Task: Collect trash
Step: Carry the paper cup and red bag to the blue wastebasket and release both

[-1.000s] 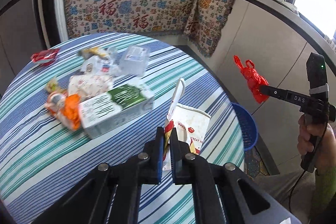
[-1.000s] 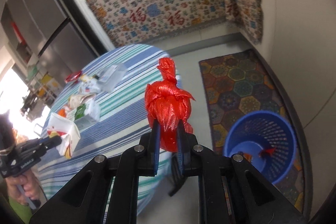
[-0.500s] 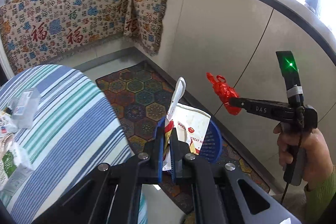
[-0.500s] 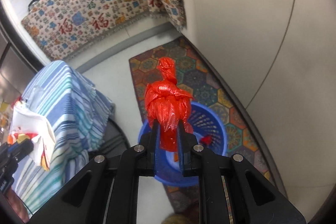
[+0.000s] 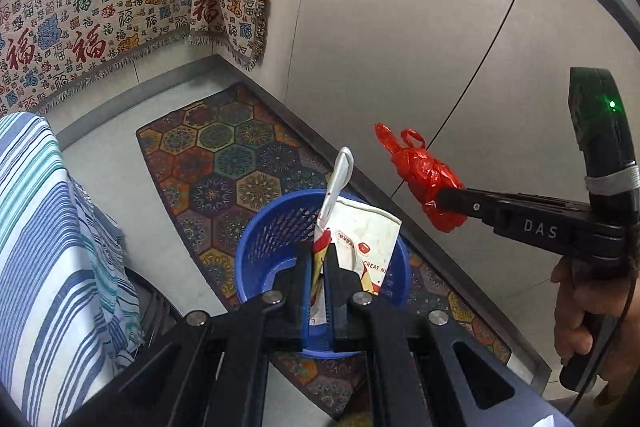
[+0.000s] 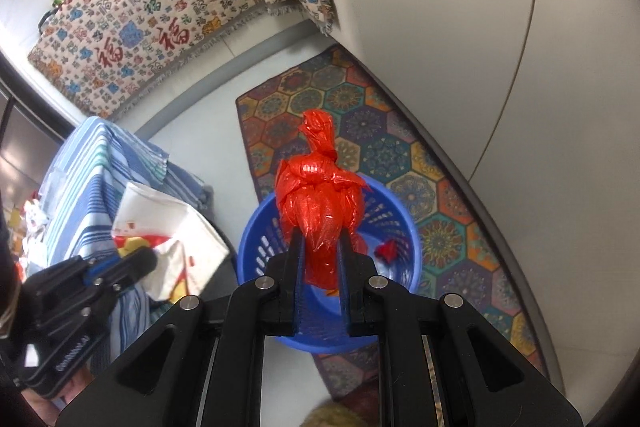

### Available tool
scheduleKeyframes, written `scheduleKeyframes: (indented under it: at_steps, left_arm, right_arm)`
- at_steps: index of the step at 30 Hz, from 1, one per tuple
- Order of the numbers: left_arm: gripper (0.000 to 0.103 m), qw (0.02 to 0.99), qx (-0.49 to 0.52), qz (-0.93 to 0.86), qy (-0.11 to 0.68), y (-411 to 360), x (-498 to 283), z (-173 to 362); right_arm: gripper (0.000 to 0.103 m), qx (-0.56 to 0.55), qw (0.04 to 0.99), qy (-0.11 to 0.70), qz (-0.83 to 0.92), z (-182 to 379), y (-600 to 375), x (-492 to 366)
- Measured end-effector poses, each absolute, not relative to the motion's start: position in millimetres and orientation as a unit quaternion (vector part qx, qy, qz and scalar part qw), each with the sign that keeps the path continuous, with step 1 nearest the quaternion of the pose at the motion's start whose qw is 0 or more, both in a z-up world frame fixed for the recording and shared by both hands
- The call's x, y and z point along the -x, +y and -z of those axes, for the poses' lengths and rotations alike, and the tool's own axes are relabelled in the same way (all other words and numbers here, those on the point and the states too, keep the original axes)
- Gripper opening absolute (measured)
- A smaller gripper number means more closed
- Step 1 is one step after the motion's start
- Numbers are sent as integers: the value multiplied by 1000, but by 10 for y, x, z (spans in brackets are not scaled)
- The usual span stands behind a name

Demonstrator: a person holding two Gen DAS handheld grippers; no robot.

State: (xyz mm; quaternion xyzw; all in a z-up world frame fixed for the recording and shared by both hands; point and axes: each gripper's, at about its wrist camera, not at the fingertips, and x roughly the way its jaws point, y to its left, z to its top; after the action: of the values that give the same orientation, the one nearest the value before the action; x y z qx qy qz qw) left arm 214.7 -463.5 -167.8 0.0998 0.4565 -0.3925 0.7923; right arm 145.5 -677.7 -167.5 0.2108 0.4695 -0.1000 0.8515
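My left gripper (image 5: 319,259) is shut on a white paper bag (image 5: 370,239) with red print, and the bag hangs over the blue plastic basket (image 5: 264,239) on the floor. The right gripper (image 6: 319,247) is shut on a knotted red plastic bag (image 6: 320,195), held above the same blue basket (image 6: 396,211). In the left wrist view the right gripper (image 5: 440,201) shows from the side with the red bag (image 5: 420,173) at its tip, to the right of the basket. A small red scrap (image 6: 386,251) lies inside the basket. The left gripper (image 6: 136,261) and its white bag (image 6: 160,223) appear at lower left.
The basket stands on a patterned hexagon rug (image 5: 224,155) along a grey cabinet front (image 5: 400,47). The table under its striped cloth (image 5: 44,247) is at the left, with more litter (image 6: 34,215) on it. A patterned cloth (image 6: 160,3) hangs over the counter behind.
Both grippers swung away from the table and down towards the blue basket, carrying their bags. The basket now lies straight below the two loads. Neither grip has altered.
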Motion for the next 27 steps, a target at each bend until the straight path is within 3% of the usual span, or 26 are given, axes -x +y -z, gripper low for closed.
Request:
scheduleKeyframes:
  at_steps: [12, 15, 16, 17, 19, 24, 27]
  left_arm:
    - [6, 784, -118, 395, 464, -4903, -2204, 1934]
    - [13, 774, -124, 402, 473, -4974, -2217, 2033]
    - [23, 773, -127, 402, 475, -4991, -2226, 2063]
    - [32, 774, -129, 400, 474, -5002, -2226, 2085]
    - [39, 778, -126, 396, 471, -4999, -2219, 2099]
    - [41, 789, -103, 390, 464, -4810, -2162, 1920]
    - [48, 800, -90, 394, 444, -4554, -2040, 1649]
  right_arm:
    - [18, -205, 852, 471, 100, 1700, -6775, -1529]
    - [31, -204, 854, 467, 105, 1699, -6785, -1534]
    - [47, -206, 855, 464, 107, 1696, -6795, -1534]
    - [54, -207, 856, 461, 110, 1694, -6799, -1528]
    - [54, -209, 857, 456, 113, 1672, -6823, -1508]
    - [61, -202, 868, 434, 131, 1563, -6847, -1447]
    - [76, -185, 878, 417, 146, 1440, -6773, -1432]
